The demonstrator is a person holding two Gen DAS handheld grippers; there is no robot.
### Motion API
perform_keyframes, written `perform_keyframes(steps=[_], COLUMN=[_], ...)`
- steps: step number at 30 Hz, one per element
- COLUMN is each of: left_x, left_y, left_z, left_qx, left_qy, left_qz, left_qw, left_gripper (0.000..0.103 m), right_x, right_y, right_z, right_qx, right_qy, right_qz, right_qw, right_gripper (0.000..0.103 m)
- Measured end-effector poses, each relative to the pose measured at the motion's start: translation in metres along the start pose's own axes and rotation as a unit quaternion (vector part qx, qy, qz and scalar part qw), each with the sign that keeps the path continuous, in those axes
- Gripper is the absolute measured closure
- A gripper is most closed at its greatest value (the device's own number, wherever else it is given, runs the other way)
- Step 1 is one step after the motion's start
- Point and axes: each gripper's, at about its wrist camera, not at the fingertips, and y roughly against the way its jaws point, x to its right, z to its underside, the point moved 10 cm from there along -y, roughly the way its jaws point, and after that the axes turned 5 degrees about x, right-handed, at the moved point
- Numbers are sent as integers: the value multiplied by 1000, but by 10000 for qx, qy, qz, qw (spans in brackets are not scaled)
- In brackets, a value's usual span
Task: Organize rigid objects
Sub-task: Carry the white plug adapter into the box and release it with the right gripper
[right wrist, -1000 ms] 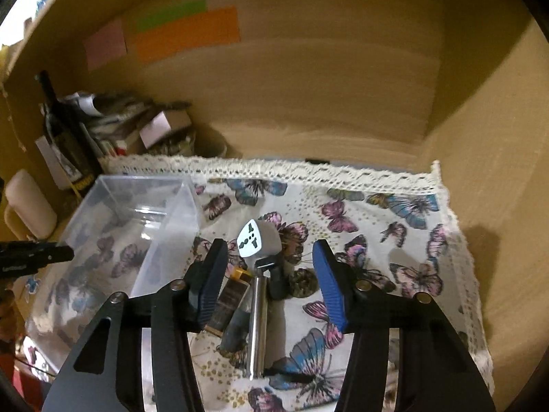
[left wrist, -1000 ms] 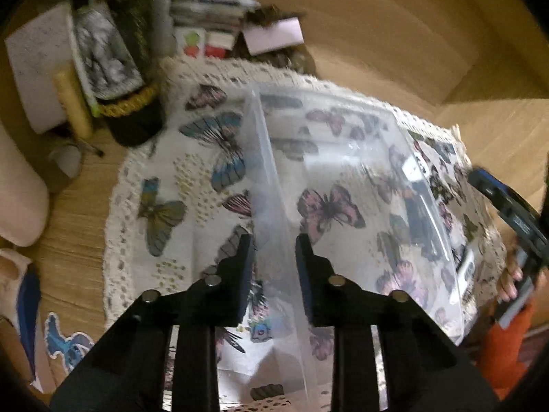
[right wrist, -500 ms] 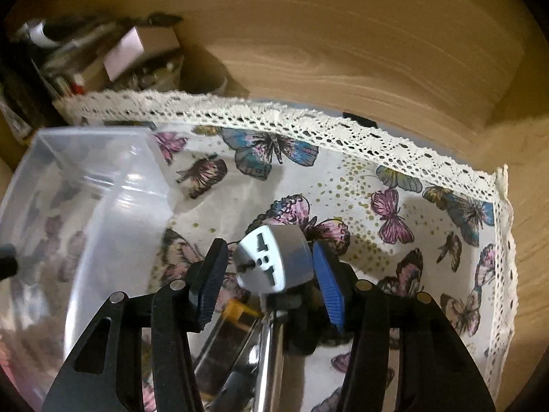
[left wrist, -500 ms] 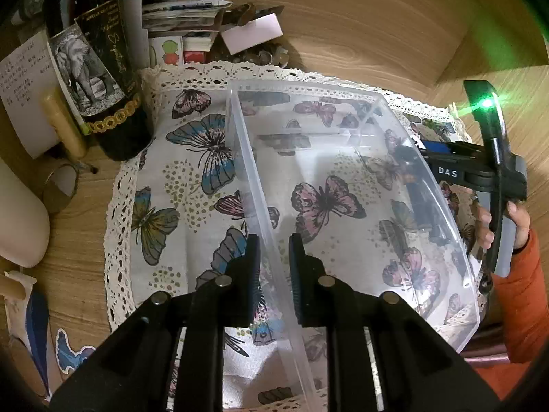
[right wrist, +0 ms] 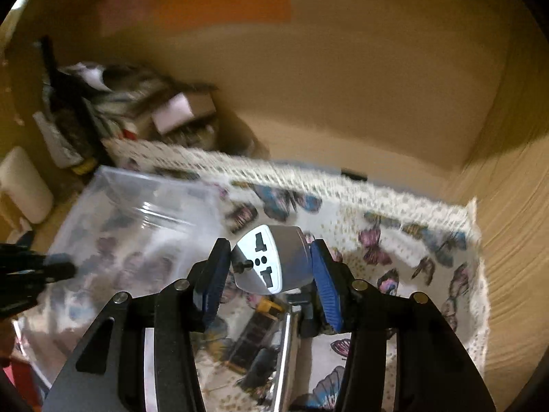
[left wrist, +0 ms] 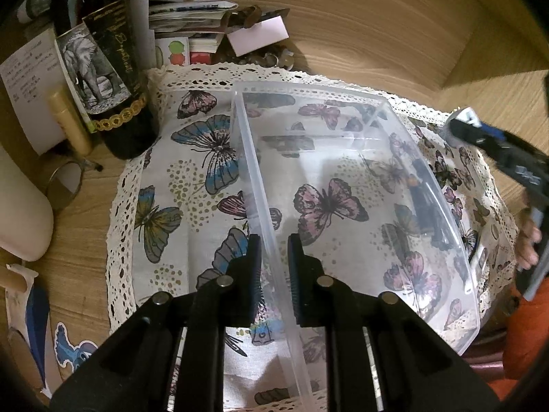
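Observation:
A clear plastic bin [left wrist: 405, 158] lies on the butterfly cloth [left wrist: 178, 178]. My left gripper [left wrist: 274, 257] is shut on the bin's left wall. My right gripper [right wrist: 271, 274] is shut on a grey and white travel plug adapter [right wrist: 274, 261] and holds it above the cloth, to the right of the bin [right wrist: 137, 226]. A metal rod [right wrist: 286, 353], a memory stick with a yellow end [right wrist: 255, 329] and other dark small items lie on the cloth under the right gripper. The right gripper also shows at the right edge of the left wrist view [left wrist: 480, 134].
A dark wine bottle [left wrist: 103, 68] stands at the back left beside papers and small boxes [left wrist: 192, 24]. A cream cylinder [left wrist: 20, 213] is at the left. Wooden walls [right wrist: 343, 86] close the back and right.
My right gripper has closed on the plug adapter and lifted it off the cloth. My left gripper has closed onto the bin wall.

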Motion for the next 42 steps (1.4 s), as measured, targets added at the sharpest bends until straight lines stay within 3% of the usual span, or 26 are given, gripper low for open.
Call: perform_keyframes(steps=[8,20,24,26,28,32,42], left_x=[1,1,2,2,2,2,2], left_y=[2,3,3,3,3,4,3], left_z=[0,1,1,1,1,0,0], left_qx=[55,23,22,15,23,26,32], left_qy=[-32,-37,-34,-46,-67,-58,-68], left_qz=[-77,-45,-42,-49,-67,-67,-78], left_qw=[10000,10000,10000,10000,10000,10000,9999], left_gripper=[87,87,87,87,87,87,87], right_x=[-56,-124,-125,-123,-118,-103,-22], right_y=[26,-8,-15,-13,-8,4,34], right_z=[-8,17,22,21,18,10,7], right_qx=[389,-127,-240,-232,-121,96,288], right_qy=[370,614,673,681,663,628,24], right_qz=[-560,-1164,-1036,-1032,-989,-784,3], right_qw=[9970,9912,9920,9921,9928,9949,9996], right_gripper=[58,58,57,50,44,43,43])
